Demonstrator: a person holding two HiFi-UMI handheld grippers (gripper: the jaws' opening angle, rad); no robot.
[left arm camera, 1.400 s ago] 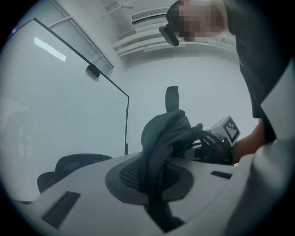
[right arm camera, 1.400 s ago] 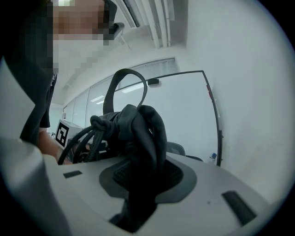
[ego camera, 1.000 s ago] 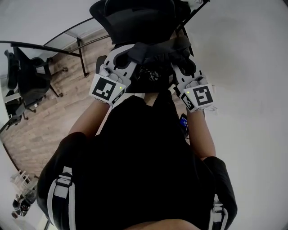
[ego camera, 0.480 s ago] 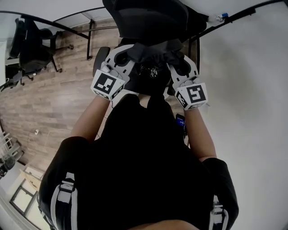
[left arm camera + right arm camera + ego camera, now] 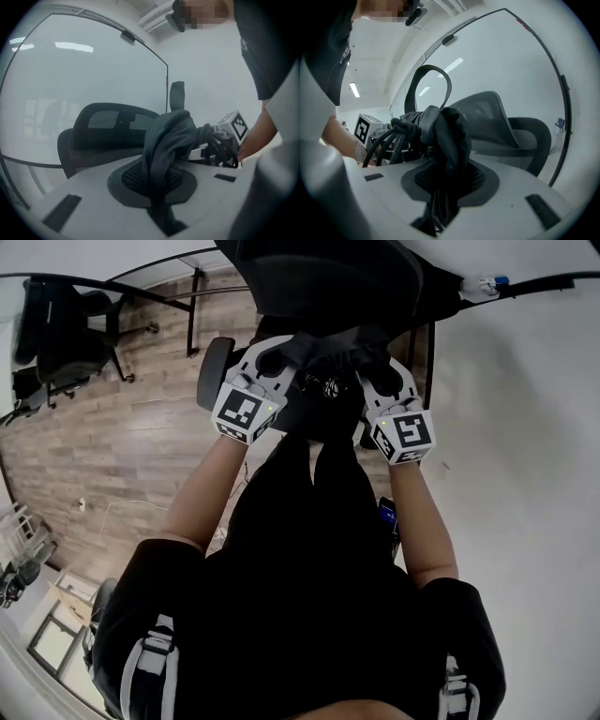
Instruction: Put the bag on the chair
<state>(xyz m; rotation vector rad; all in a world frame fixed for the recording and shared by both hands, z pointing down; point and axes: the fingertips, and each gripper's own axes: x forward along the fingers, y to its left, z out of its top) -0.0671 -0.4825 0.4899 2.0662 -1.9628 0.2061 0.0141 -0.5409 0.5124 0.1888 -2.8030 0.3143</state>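
Observation:
The black bag [image 5: 328,357] hangs bunched between my two grippers, just above the seat of a black mesh office chair [image 5: 319,277]. My left gripper [image 5: 274,357] is shut on the bag's dark fabric [image 5: 164,140], which fills its jaws. My right gripper [image 5: 443,187] is shut on the other side of the bag [image 5: 443,136]. A strap loop [image 5: 426,84] stands up from the bag. The chair's backrest [image 5: 108,126] rises right behind the bag. The seat is mostly hidden under the bag and my hands.
The chair's armrest [image 5: 214,371] sticks out beside my left gripper. More office chairs [image 5: 66,334] and a black desk frame [image 5: 141,292] stand on the wooden floor [image 5: 122,456] at left. A white surface [image 5: 525,474] runs along the right.
Both grippers have come down with the bag toward the chair's seat, keeping their grip. The chair now fills more of the top of the head view.

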